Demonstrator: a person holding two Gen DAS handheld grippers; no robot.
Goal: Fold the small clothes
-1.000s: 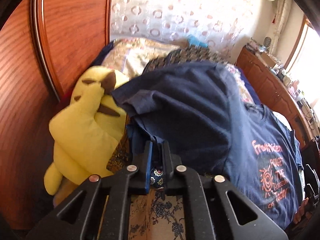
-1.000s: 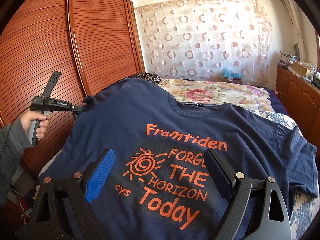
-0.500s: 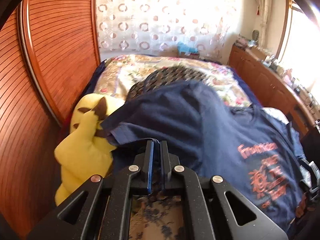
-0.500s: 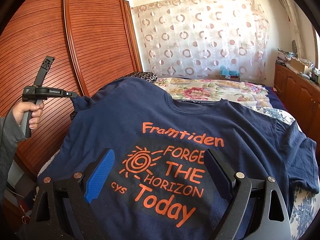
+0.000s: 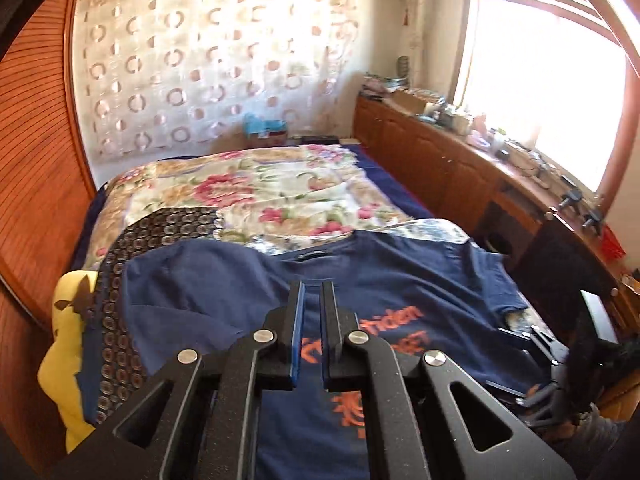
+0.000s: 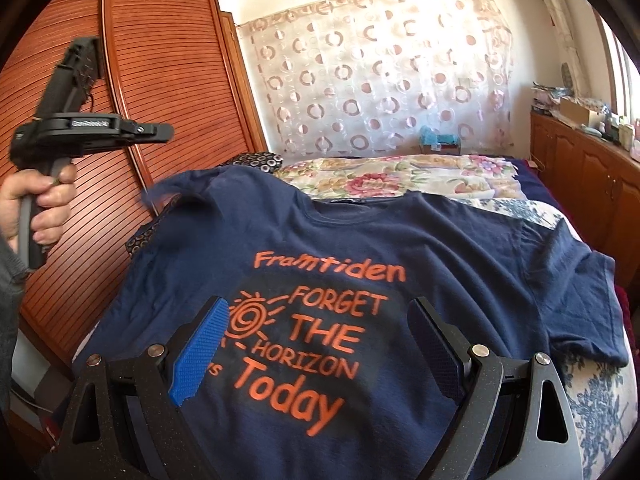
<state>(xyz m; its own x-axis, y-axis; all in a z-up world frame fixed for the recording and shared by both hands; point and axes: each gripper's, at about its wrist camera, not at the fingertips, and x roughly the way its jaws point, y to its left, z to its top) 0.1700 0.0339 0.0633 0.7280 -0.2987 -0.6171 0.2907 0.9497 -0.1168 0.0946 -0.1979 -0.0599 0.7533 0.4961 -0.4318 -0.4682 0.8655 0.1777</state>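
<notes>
the navy t-shirt lies spread face up across the bed, its orange print reading "framtiden forget the horizon today". its collar points toward the curtained wall, one short sleeve draped over the bed's edge on the window side. the other shoulder rides up over a dark circle-patterned cushion near the wooden wardrobe.

the left gripper is up in the air over the wardrobe side of the shirt, clear of the fabric. its jaws sit nearly together with a narrow gap between the blue pads, and nothing is caught in that gap. from the other camera you can see a bare hand wrapped around its handle, with the tool raised well above the shirt's shoulder.

the right gripper hovers low over the hem end of the shirt, jaws spread wide on either side of the printed words, holding nothing.

a yellow plush toy is wedged between the bed and the wardrobe, just beside the patterned cushion. a floral quilt covers the far half of the bed. a long wooden cabinet under the bright window carries a clutter of small things.
</notes>
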